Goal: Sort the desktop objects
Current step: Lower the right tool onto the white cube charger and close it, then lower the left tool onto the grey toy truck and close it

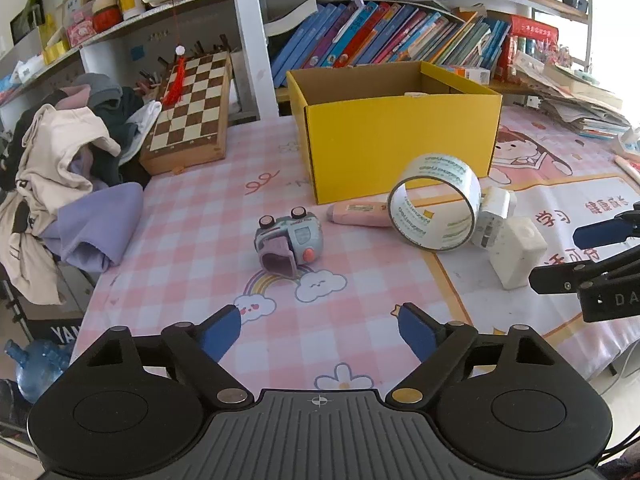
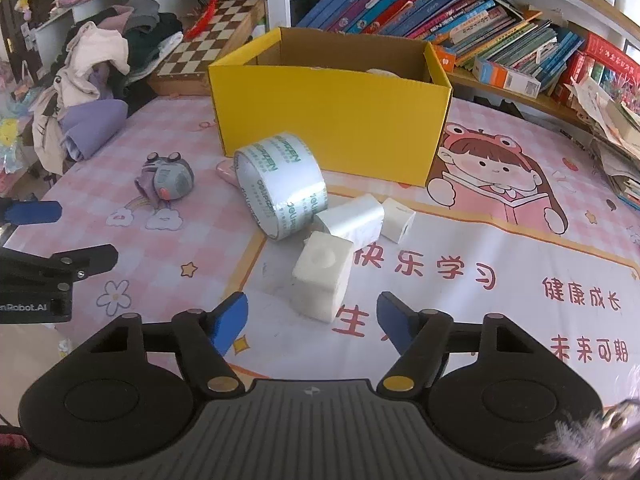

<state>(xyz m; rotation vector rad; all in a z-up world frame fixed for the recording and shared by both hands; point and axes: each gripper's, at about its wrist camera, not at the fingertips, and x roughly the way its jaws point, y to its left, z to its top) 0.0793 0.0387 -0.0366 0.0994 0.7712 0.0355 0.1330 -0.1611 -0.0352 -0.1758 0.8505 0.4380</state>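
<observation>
A yellow cardboard box (image 1: 400, 144) (image 2: 332, 120) stands open at the back of the desk. In front of it lie a toy car (image 1: 289, 240) (image 2: 168, 178) on its side, a pink tube (image 1: 358, 215), a roll of clear tape (image 1: 436, 206) (image 2: 280, 188) on edge and three white blocks (image 2: 322, 276) (image 2: 352, 222) (image 2: 398, 220). My left gripper (image 1: 320, 330) is open, short of the toy car. My right gripper (image 2: 312, 320) is open, just short of the nearest white block (image 1: 516, 254), and shows at the right edge of the left view (image 1: 592, 256).
A pile of clothes (image 1: 68, 176) (image 2: 96, 80) lies at the desk's left edge. A chessboard case (image 1: 192, 108) (image 2: 208, 44) leans behind it. Books (image 1: 380, 36) (image 2: 440, 4) fill the shelf behind the box. Stacked papers (image 1: 576, 96) (image 2: 616, 132) lie at the right.
</observation>
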